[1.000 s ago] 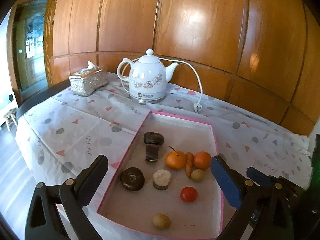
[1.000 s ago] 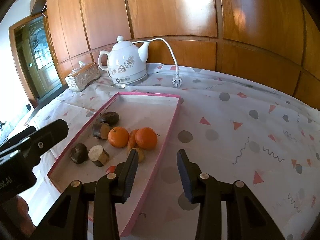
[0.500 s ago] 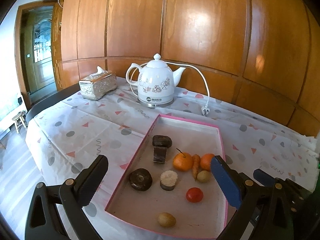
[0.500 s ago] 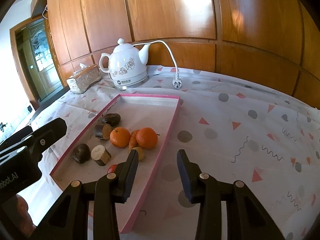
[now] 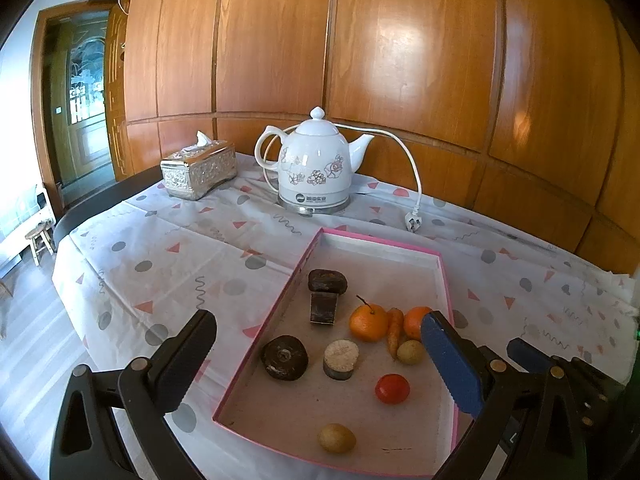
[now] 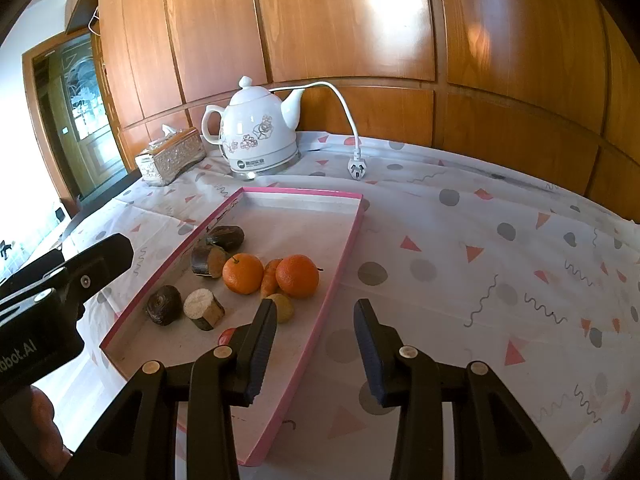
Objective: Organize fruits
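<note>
Pink-rimmed shallow tray (image 5: pixel 444 280) already holds the mixed fruits (image 5: pixel 369 323), so we judge the stage unsettled, both grippers' fingers (image 6: pixel 262 344) apart and empty.

Both grippers are black plastic clamps with silver rivets at their pivots. The left gripper (image 5: pixel 316 354) carries a ribbed blue pad (image 5: pixel 450 370) on its 3 o'clock finger. The right gripper (image 6: pixel 314 346) has ridged dark-blue pads (image 6: pixel 366 344). White lettering marks the left gripper's body at 9 o'clock in the right wrist view.
</note>
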{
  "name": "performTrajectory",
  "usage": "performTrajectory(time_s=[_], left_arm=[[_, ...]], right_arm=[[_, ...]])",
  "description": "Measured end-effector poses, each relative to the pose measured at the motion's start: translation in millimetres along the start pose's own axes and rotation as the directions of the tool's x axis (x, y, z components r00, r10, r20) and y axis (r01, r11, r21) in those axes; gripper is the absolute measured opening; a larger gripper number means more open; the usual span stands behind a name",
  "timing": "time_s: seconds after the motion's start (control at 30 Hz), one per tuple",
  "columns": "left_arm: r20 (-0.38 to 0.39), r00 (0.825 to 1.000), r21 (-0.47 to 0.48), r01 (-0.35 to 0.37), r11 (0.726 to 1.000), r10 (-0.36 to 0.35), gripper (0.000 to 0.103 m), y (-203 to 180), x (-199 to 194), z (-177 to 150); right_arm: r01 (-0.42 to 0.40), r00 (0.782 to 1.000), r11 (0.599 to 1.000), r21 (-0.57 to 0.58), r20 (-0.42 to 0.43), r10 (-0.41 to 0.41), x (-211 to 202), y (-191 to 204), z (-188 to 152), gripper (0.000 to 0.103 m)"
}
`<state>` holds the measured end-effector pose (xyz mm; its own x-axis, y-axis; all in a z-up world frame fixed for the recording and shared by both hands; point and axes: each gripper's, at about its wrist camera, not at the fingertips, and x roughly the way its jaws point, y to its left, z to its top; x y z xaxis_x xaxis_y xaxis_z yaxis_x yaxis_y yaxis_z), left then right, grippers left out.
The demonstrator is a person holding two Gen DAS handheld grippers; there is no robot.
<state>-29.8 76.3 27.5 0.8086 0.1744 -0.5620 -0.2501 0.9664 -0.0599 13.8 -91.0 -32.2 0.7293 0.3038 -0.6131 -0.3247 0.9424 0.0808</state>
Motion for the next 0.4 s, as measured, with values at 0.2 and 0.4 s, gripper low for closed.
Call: performTrajectory(time_s=[0.2, 0.4], left_arm=[[-0.007, 1.000, -0.002, 0.004, 1.000, -0.004, 0.103, -1, 1, -1], [-0.015, 1.000, -0.001, 0.019, 1.000, -0.019, 0.103, -2, 2, -2]], right_arm=[[-0.003, 1.000, 1.000, 0.003, -0.002, 0.003, 0, -3, 0, 0.040], [0.001, 1.000, 1.000, 0.029, 0.007, -0.001, -2, -15, -1, 0.040]])
